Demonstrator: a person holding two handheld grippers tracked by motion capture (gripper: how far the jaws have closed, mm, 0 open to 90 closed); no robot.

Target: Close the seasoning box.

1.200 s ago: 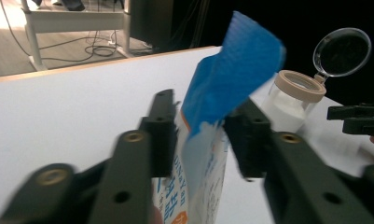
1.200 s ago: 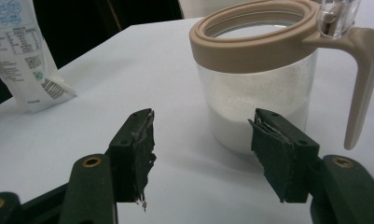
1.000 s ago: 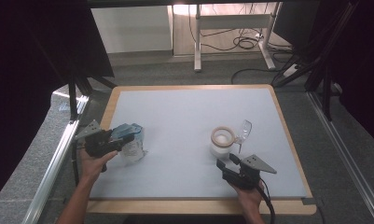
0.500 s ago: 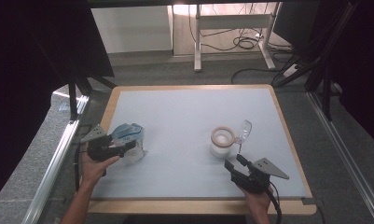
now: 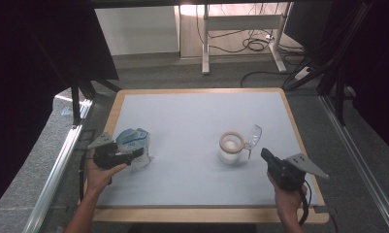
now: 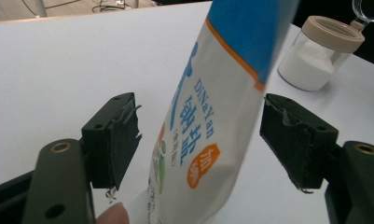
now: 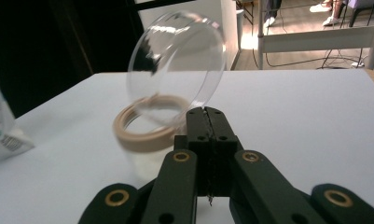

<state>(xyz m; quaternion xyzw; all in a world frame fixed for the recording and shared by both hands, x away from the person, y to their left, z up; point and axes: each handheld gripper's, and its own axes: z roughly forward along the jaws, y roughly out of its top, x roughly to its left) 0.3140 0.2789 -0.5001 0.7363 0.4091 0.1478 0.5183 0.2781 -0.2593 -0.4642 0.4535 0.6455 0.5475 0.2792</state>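
— Surface (image 5: 192,126): white board, wood-rimmed, grey floor and a desk's legs beyond. Left edge?

— Left gripper (image 5: 134,156) there, jaws wide either side of the salt bag (image 5: 134,143), pads clear of it.

— Right?

— Right gripper (image 5: 266,155) near right edge, jaws just closed, empty, pointing at the jar (image 5: 231,148) with lid (image 5: 252,136) flipped up.

— Close views?

— Bag's print (image 6: 198,135) readable; white powder in jar (image 6: 322,56).
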